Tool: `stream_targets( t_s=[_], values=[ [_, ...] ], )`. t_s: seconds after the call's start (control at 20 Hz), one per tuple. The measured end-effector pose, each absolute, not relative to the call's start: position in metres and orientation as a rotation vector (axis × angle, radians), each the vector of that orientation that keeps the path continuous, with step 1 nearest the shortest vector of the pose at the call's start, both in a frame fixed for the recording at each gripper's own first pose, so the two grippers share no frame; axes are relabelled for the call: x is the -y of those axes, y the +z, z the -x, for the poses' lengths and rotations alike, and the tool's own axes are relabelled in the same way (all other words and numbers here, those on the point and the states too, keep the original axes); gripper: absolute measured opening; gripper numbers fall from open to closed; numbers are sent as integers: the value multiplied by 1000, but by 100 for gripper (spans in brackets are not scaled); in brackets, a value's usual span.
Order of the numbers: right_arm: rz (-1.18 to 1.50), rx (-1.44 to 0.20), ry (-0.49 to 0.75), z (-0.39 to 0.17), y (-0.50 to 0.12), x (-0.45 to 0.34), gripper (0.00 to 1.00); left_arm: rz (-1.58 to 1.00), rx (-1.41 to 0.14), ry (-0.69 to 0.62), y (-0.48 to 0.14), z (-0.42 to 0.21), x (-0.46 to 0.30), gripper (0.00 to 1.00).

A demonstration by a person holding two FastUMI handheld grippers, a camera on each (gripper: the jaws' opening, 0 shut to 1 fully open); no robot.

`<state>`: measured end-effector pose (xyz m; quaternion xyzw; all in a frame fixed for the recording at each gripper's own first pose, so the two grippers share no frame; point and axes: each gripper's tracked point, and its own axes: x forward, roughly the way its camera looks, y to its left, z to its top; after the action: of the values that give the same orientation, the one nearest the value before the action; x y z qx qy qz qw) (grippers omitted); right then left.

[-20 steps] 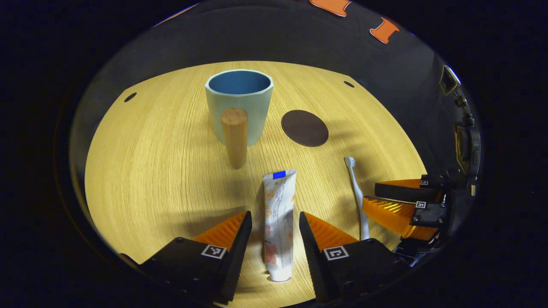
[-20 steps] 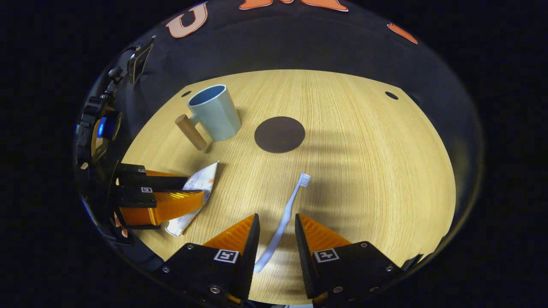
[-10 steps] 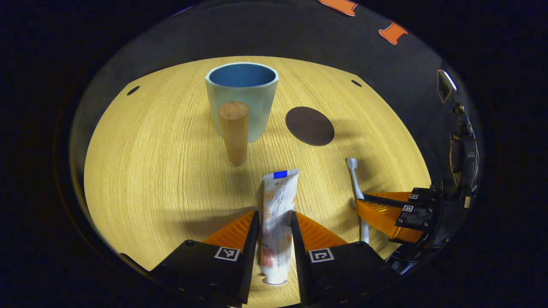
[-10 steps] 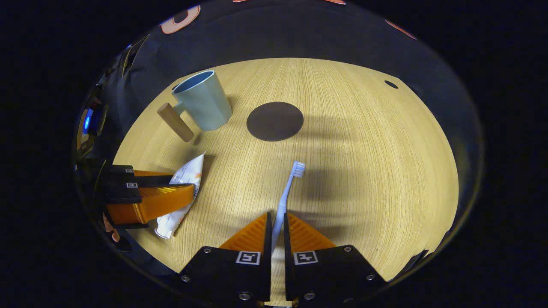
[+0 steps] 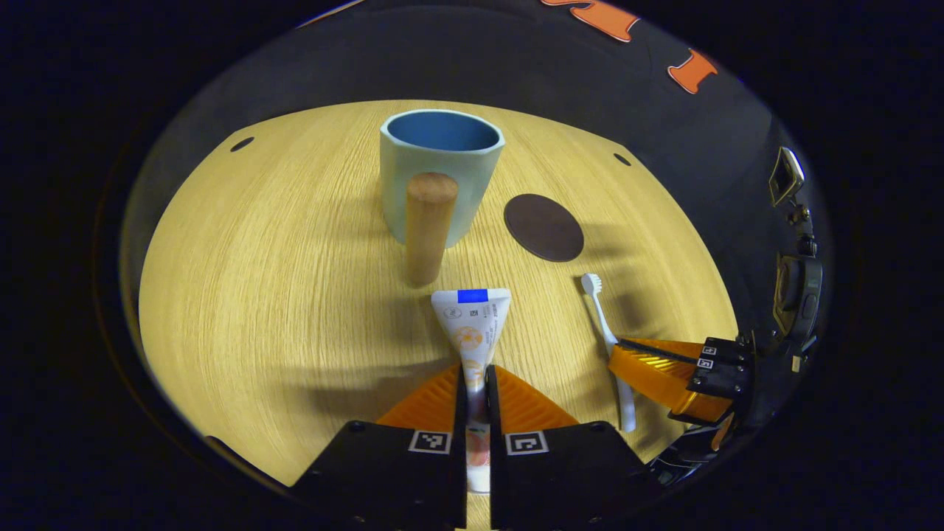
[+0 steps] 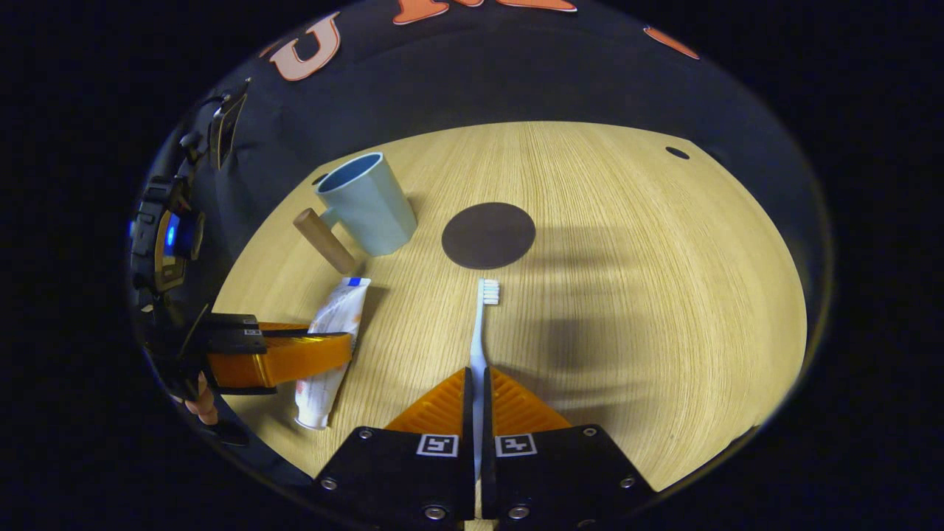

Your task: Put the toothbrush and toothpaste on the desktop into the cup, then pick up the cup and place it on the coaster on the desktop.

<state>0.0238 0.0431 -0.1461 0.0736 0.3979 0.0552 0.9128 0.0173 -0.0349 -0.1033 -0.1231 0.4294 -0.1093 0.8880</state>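
My left gripper [image 5: 476, 372] is shut on the white toothpaste tube [image 5: 471, 324], squeezing its middle; the crimped end points toward the cup. The pale blue cup [image 5: 439, 174] with a wooden handle [image 5: 427, 227] stands upright just beyond it. My right gripper [image 6: 478, 375] is shut on the white toothbrush [image 6: 481, 324], whose bristle head points at the dark round coaster [image 6: 488, 235]. In the right gripper view the cup [image 6: 366, 203] stands left of the coaster and the left gripper [image 6: 341, 347] holds the toothpaste tube [image 6: 330, 339]. In the left gripper view the right gripper [image 5: 618, 349] grips the toothbrush [image 5: 603, 328] near the coaster [image 5: 543, 226].
The wooden desktop [image 6: 649, 295] is round-edged with small dark holes near its far rim. The booth's black cloth wall rises behind it. A hand [image 6: 199, 402] shows behind the left gripper.
Both grippers closed from open onto their objects over the second: the left pinched the toothpaste tube, the right clamped the toothbrush handle. The toothbrush now lies straight along the right gripper's fingers.
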Motion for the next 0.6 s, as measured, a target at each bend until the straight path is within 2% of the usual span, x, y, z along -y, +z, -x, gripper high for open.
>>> stream_targets(
  t_s=[0.35,0.5,0.6],
  values=[
    [-143,-648,156,-33,-115,-50,4,199,-683,-246,-69,-36,30,12],
    [-129,-584,166,-38,-102,-52,4,156,-541,-228,-38,-42,21,11],
    [-124,-567,162,-38,-100,-52,4,151,-464,-224,-25,-45,25,2]
  ],
)
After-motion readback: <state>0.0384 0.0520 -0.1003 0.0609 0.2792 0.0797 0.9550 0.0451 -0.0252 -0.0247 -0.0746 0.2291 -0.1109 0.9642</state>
